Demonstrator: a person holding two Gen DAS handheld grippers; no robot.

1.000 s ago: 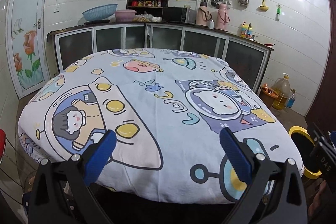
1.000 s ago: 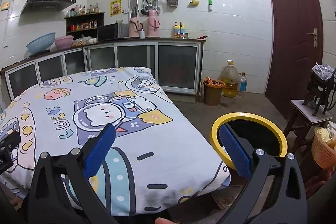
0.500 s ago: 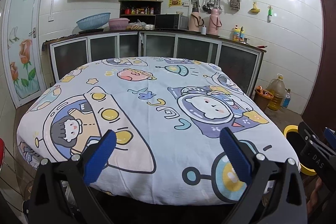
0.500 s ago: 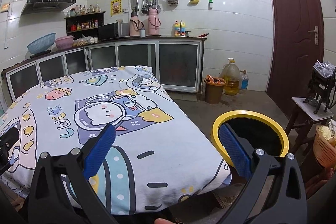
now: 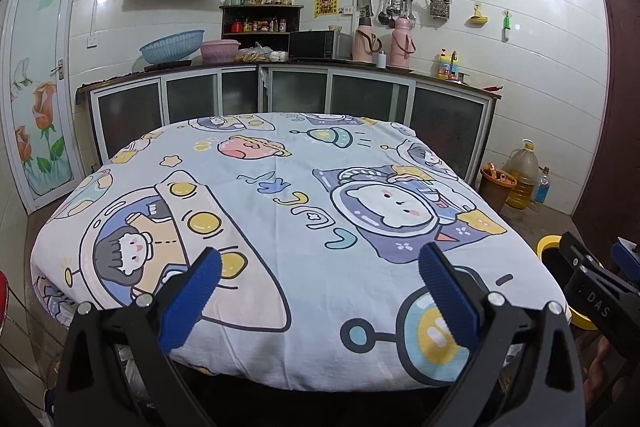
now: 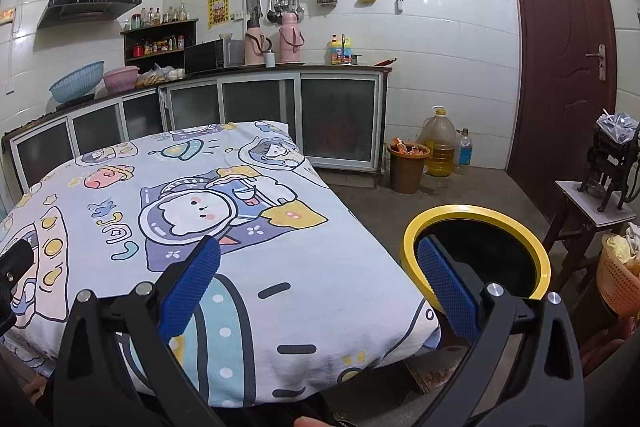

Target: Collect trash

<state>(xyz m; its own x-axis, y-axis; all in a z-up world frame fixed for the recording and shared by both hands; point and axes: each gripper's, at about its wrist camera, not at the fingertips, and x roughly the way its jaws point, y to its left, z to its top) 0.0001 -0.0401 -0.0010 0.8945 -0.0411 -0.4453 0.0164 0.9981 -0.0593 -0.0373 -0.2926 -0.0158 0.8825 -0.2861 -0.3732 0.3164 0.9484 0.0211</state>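
Observation:
A table covered with a cartoon-print cloth fills the left wrist view and also shows in the right wrist view. I see no loose trash on it. A yellow-rimmed black bin stands on the floor at the table's right, and part of its rim shows in the left wrist view. My left gripper is open and empty above the table's near edge. My right gripper is open and empty, over the table's right corner, its right finger in front of the bin. The right gripper also shows in the left wrist view.
Kitchen counters line the back walls. A brown bucket, an oil jug and a bottle stand by the right wall. A small stool and an orange basket stand near the brown door.
Both grippers have pulled back and risen a little, so the table looks further away. Both stay open and empty.

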